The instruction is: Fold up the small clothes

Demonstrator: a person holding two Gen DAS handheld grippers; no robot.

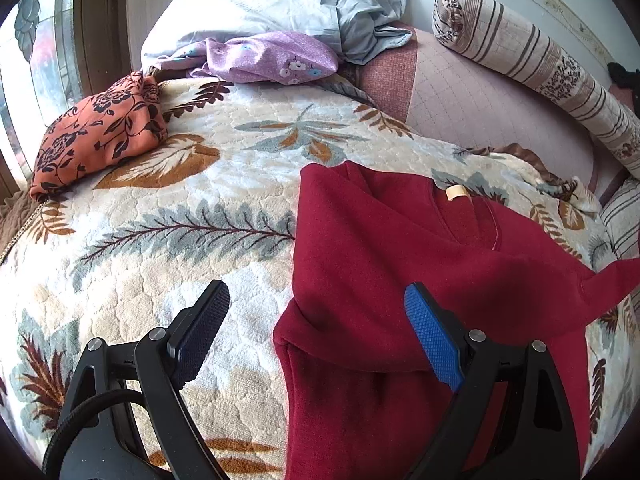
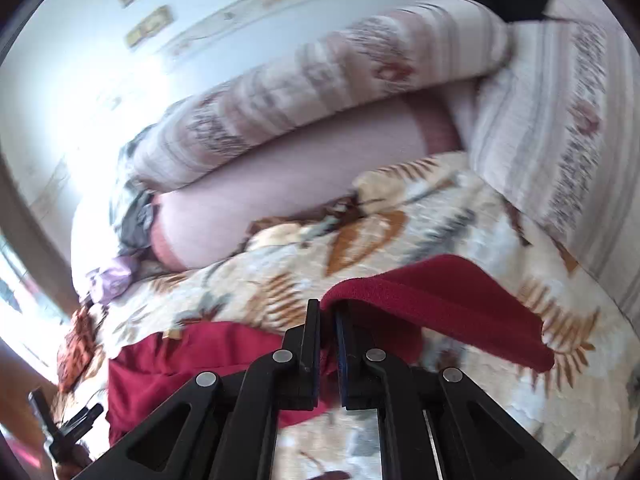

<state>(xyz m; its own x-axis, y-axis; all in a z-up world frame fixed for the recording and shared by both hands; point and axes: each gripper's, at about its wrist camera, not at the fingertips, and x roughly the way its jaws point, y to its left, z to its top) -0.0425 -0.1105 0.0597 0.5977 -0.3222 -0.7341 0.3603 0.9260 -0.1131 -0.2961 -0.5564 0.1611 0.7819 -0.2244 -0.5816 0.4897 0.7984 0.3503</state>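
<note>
A dark red sweater [image 1: 400,264] lies on the leaf-patterned blanket [image 1: 180,216], collar and tag toward the far side, its left side folded over the body. My left gripper [image 1: 316,304] is open and empty, hovering above the sweater's near left edge; its right blue pad [image 1: 432,336] is over the red cloth. My right gripper [image 2: 328,312] is shut on the sweater's right sleeve [image 2: 440,296] and holds it lifted off the blanket. The rest of the sweater [image 2: 192,356] shows at lower left in the right wrist view. The left gripper [image 2: 64,424] appears at the far lower left there.
An orange flowered garment [image 1: 100,132] lies at the blanket's left edge. A purple flowered cloth [image 1: 272,56] and a pale blue pillow [image 1: 280,0] sit at the back. A striped bolster [image 1: 552,68] runs along the right, beside a pink quilted sheet [image 1: 472,100].
</note>
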